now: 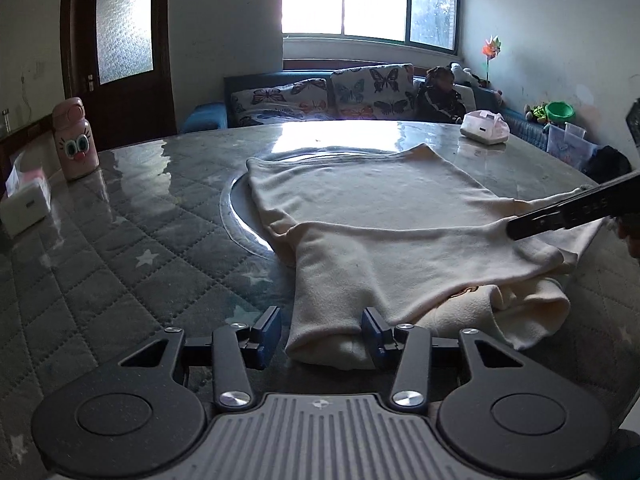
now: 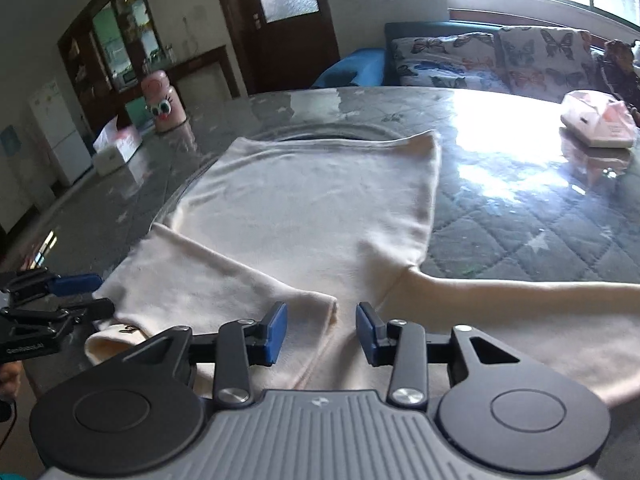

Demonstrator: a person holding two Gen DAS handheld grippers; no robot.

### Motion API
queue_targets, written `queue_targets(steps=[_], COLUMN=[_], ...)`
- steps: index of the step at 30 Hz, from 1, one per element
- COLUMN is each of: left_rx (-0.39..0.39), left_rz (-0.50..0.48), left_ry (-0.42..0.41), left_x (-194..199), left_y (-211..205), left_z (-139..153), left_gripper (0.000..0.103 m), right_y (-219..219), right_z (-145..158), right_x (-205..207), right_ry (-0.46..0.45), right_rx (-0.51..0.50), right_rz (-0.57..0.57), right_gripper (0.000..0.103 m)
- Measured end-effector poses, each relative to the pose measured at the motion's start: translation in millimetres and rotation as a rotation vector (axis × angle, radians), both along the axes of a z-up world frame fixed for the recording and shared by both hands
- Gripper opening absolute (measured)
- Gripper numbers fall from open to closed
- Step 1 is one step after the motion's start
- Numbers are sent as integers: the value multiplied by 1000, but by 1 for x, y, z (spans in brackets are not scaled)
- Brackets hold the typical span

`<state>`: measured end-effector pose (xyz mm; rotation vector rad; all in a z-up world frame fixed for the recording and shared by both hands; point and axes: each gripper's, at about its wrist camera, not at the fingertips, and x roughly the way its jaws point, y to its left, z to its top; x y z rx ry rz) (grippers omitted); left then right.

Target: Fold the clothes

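Note:
A cream long-sleeved top [image 1: 372, 204] lies flat on the table, its hem toward the window. One sleeve [image 1: 348, 280] is folded across the body. My left gripper [image 1: 322, 334] is open, its jaws astride that sleeve's cuff end. In the right wrist view the top [image 2: 312, 200] fills the middle, and the other sleeve [image 2: 520, 300] runs out to the right. My right gripper [image 2: 322, 330] is open just above the folded sleeve's edge [image 2: 316, 312], near the neck. The left gripper [image 2: 60, 296] shows at the far left; the right gripper's arm [image 1: 576, 210] shows at the right.
The table [image 1: 120, 248] has a quilted grey star-print cover under glass. A pink cartoon bottle [image 1: 75, 140] and a white box [image 1: 26, 204] stand at the left. A pink tissue pack [image 1: 484, 126] lies far right. A butterfly-print sofa [image 1: 320, 94] is behind.

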<state>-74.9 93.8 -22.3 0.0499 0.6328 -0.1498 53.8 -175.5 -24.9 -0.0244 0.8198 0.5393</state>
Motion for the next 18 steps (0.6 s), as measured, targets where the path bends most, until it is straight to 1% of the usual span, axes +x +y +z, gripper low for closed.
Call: queue_targets(steps=[1,2,4,5,7,9,10,11,14,15,16,18], left_rx=[3,6,12,14,11,18,20,22,25,25,28,27], left_rz=[-2,-1,5,9,17,20,21,21,24,21,17,13], left_ry=[-1,-2,-4,-4,-3,-3,-2,-3,1,5,10,12], left_x=[-1,-1,-1,0,0,-1,-1,-2,-3,-3,-4,-4], left_y=[0,0,0,1,2,2,2,2,3,4,4,5], left_z=[0,0,0,0,0,1,0,0,1,2,3,7], left_gripper=[39,37,25,24,18,16,16,16,16,16,16,19], right_y=[3,7,14,19,24,26,27,26,24,23,21,16], right_z=[-1,-1,0,5,17,27,29,26,10,6,4,3], right_x=[0,0,-3,-8,-16,-20,-19,-15,-2,-1,-1,-4], right_ry=[-5,-14,-46,-94,-175,-224,-228,-210,-126,-115,-113,-121], right_rx=[-16,-37,-81,-106,-127,-136,-139,-144,-164,-165,-163,-148], right_rz=[4,6,15,32,51,51,43,32,9,5,-1,-16], right_gripper=[15,15,9,8,7,7,7,7,8,9,14,15])
